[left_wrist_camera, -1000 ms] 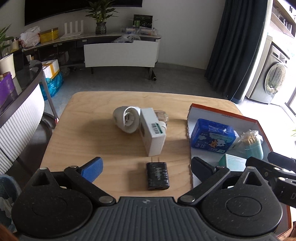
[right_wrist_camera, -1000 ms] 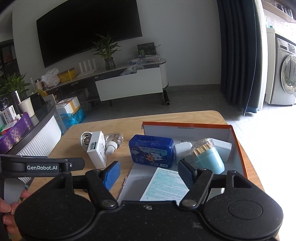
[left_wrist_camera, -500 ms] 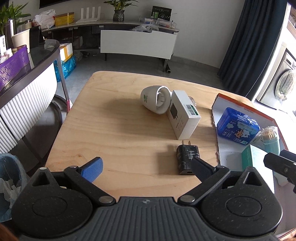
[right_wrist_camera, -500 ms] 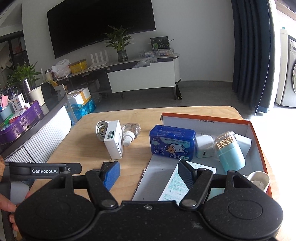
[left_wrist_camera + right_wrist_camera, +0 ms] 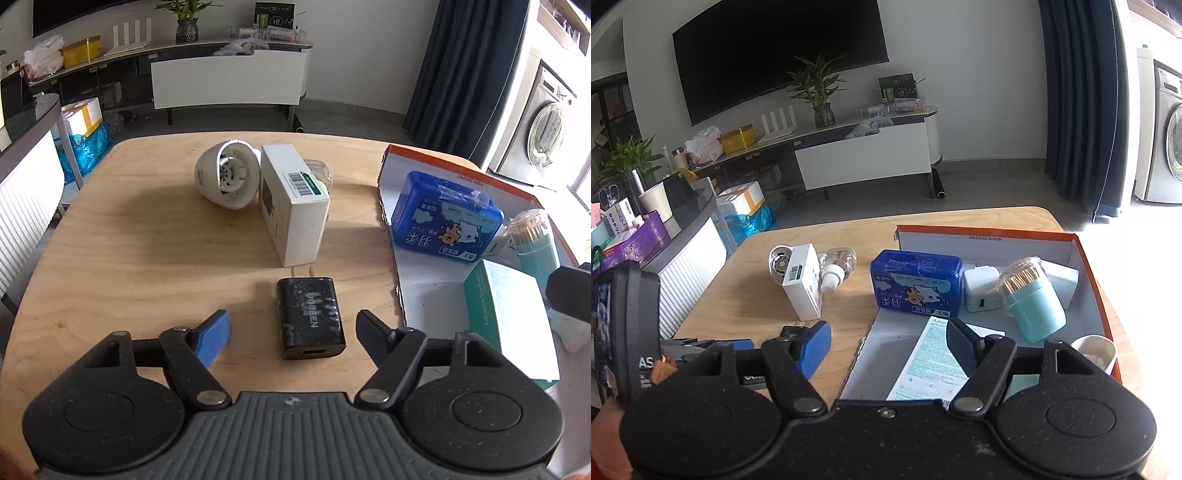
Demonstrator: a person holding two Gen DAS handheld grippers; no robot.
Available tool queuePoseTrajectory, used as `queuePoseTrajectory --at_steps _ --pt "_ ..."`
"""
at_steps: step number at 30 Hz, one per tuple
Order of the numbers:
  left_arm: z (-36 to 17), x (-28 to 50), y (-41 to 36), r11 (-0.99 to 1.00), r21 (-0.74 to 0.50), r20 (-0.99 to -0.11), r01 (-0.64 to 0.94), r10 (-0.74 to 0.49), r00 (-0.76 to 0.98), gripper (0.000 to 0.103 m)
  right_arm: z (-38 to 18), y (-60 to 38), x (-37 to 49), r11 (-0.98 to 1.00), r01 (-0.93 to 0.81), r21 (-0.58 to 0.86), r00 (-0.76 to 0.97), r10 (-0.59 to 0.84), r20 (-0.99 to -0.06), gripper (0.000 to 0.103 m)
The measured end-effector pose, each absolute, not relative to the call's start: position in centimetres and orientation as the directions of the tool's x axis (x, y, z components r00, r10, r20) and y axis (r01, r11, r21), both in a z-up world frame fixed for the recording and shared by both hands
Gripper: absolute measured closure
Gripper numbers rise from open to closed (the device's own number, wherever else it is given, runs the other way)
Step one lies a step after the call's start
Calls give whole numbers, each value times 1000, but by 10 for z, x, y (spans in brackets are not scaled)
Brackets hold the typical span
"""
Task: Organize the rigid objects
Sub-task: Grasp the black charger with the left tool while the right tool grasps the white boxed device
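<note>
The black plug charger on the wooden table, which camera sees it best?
The left wrist view. The black rectangular plug charger lies whole and close between the open fingers of the left hand-held gripper, prongs and lettering visible. In the right wrist view only a corner shows behind a blue finger pad.

Left gripper (image 5: pixel 291 330) is wide open and held low, fingers pointing forward. Right gripper (image 5: pixel 886 341) is spread open too, held level, with the left one's body just off its left finger (image 5: pixel 814 347).
</note>
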State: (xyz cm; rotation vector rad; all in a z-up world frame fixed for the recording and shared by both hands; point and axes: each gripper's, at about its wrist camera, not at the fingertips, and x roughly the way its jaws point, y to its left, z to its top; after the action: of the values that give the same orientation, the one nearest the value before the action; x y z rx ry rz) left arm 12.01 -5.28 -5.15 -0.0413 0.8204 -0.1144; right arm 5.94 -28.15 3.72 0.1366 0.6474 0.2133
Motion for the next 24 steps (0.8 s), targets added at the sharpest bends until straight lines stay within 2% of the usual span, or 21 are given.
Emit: queuePoseTrajectory --at_steps 2,3,4,5,14,24 --pt "-53 117 -55 994 -47 -711 95 -100 696 40 37 -284 61 969 -147 196 777 236 -583 21" --pt "-53 115 -56 993 -37 -699 112 -106 708 55 36 -285 61 969 -146 198 777 236 -583 21" --pt "-53 112 -56 991 -37 -688 128 -118 716 64 36 -285 62 969 -144 200 777 236 -583 21" --pt "-52 110 -54 990 -34 -686 134 -121 718 68 36 -285 62 969 -144 202 777 237 -583 21" --pt "-36 96 -14 991 -118 -672 64 -127 730 68 36 -269 68 962 -193 194 764 271 -585 21" --pt "-8 94 23 992 -124 -620 -3 -75 781 68 33 -213 105 930 -321 179 712 361 -602 21"
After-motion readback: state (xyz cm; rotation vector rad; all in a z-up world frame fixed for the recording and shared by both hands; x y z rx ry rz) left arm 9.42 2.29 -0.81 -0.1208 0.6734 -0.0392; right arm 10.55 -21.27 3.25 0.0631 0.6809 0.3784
